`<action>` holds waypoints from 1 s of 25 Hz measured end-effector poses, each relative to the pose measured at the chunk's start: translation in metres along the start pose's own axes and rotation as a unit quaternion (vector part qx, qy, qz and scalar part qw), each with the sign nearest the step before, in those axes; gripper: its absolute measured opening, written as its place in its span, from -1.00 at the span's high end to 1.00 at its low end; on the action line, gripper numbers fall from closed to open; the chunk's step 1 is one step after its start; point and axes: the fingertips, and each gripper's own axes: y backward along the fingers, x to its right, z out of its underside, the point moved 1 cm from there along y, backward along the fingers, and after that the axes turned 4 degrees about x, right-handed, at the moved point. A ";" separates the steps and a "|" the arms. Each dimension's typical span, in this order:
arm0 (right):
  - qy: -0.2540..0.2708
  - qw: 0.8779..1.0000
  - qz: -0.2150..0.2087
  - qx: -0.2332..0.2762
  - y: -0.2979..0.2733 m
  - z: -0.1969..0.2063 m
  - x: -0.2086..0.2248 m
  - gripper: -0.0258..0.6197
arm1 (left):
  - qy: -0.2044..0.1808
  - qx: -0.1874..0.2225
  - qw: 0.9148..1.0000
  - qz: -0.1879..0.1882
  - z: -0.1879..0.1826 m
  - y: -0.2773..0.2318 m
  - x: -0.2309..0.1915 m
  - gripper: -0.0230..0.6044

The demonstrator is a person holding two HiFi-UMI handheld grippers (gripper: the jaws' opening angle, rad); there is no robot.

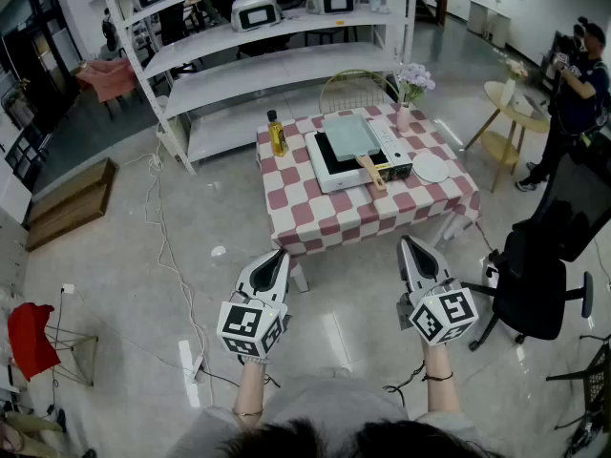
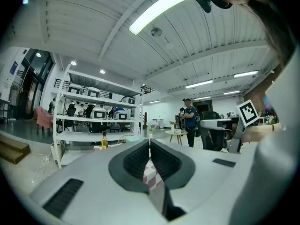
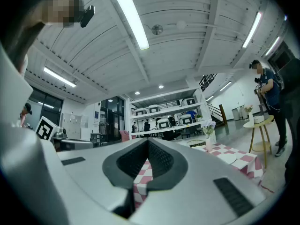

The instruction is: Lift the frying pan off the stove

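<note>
Zero progress so far: frying pan resting on the stove, untouched. Left gripper and right gripper both closed, empty, well short of the stove. Remaining: approach, grasp, lift.

The frying pan has a pale green, smooth, matt coat and a bare wooden handle. The stove under it has a smooth white casing and a glossy black top. A red-and-white chequered cloth drapes the table in soft folds. At nine o'clock from the pan a bottle looks clear and shiny, and at four o'clock a plate is smooth white. The floor is polished grey and reflective. The left gripper and right gripper have smooth, matt, pale plastic shells with ribbed black pads
</note>
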 end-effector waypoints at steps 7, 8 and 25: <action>0.003 1.000 0.000 -0.002 0.001 -0.002 0.008 0.85 | 0.000 -0.001 1.000 0.002 -0.001 -0.007 0.006 0.83; 0.002 1.000 0.000 -0.003 0.001 -0.002 0.009 0.85 | 0.001 -0.001 1.000 0.002 -0.002 -0.008 0.007 0.83; -0.005 1.000 -0.013 -0.002 0.004 -0.002 0.030 0.85 | 0.008 -0.022 1.000 -0.001 0.012 -0.023 0.036 0.83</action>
